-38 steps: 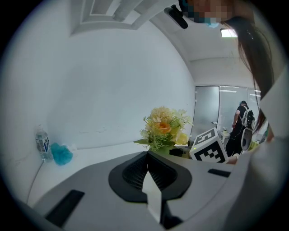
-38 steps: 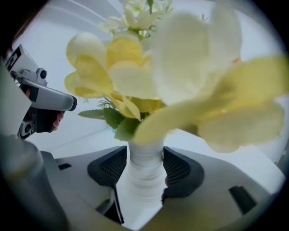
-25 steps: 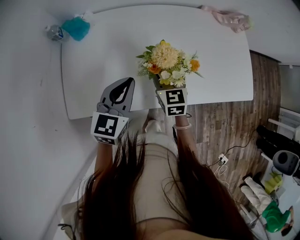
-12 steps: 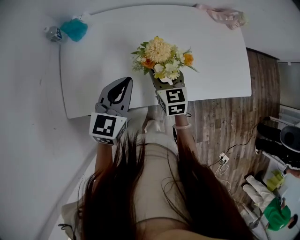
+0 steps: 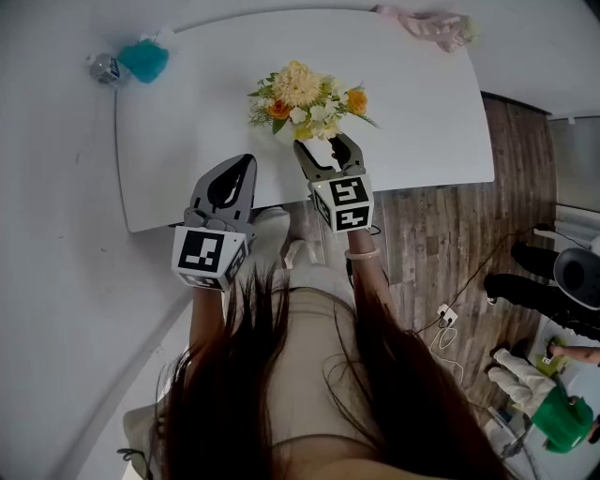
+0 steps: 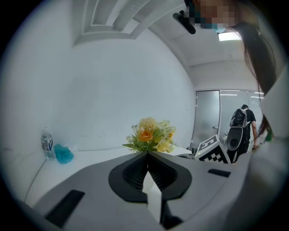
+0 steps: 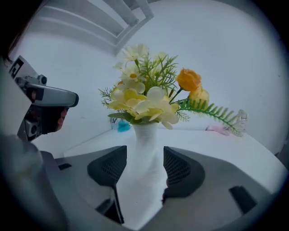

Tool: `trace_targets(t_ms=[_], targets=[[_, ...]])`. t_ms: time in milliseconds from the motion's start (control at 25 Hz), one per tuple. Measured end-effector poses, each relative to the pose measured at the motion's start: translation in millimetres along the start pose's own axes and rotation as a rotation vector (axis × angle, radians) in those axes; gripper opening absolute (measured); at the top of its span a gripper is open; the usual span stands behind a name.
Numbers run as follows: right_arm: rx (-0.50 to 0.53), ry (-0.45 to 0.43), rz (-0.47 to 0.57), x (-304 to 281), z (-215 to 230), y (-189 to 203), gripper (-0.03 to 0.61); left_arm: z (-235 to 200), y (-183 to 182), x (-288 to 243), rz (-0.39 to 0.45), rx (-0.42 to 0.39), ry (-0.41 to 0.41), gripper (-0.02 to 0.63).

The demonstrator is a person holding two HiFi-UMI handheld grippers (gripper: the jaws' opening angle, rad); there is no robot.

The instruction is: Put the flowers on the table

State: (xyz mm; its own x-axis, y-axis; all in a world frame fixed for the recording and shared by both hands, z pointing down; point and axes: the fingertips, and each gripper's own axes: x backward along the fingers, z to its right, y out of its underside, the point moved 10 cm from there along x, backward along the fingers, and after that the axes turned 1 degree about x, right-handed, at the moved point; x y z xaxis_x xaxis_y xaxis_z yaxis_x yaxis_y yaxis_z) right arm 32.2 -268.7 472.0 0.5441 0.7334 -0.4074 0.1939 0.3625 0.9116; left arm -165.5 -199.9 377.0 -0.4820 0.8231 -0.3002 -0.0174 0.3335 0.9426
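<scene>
A bouquet of yellow, white and orange flowers (image 5: 305, 98) stands in a white vase (image 7: 145, 149) on the white table (image 5: 187, 112), near its front edge. In the head view the blooms hide the vase. My right gripper (image 5: 323, 148) is open just behind the bouquet; in the right gripper view its pads (image 7: 180, 169) flank the vase with narrow gaps on both sides. My left gripper (image 5: 242, 161) is shut and empty over the table's front edge, left of the flowers (image 6: 151, 135). The left gripper view has its closed tip (image 6: 146, 153) below the bouquet.
A water bottle (image 5: 105, 67) and a teal object (image 5: 142, 59) sit at the table's far left corner. A pink cloth (image 5: 427, 23) lies at the far right corner. Wood floor (image 5: 441, 244) with cables and other items lies right of the table.
The right gripper carried the flowers forward and left over the table, then its jaws spread apart and let go of the vase. The left gripper stayed shut and barely moved.
</scene>
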Motion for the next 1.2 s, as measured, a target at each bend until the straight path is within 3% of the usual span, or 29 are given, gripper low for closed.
trace_targets(t_ms=[480,1200], targets=[[0.02,0.016,0.022,47.7,0.2,7.1,0.255,31.1,6.3,27.2,0.027,0.01,-0.059,0.003],[0.051,0.024,0.098,122.5,-4.6,7.4,0.255,89.4,4.8,64.0,0.081,-0.018,-0.065,0.003]])
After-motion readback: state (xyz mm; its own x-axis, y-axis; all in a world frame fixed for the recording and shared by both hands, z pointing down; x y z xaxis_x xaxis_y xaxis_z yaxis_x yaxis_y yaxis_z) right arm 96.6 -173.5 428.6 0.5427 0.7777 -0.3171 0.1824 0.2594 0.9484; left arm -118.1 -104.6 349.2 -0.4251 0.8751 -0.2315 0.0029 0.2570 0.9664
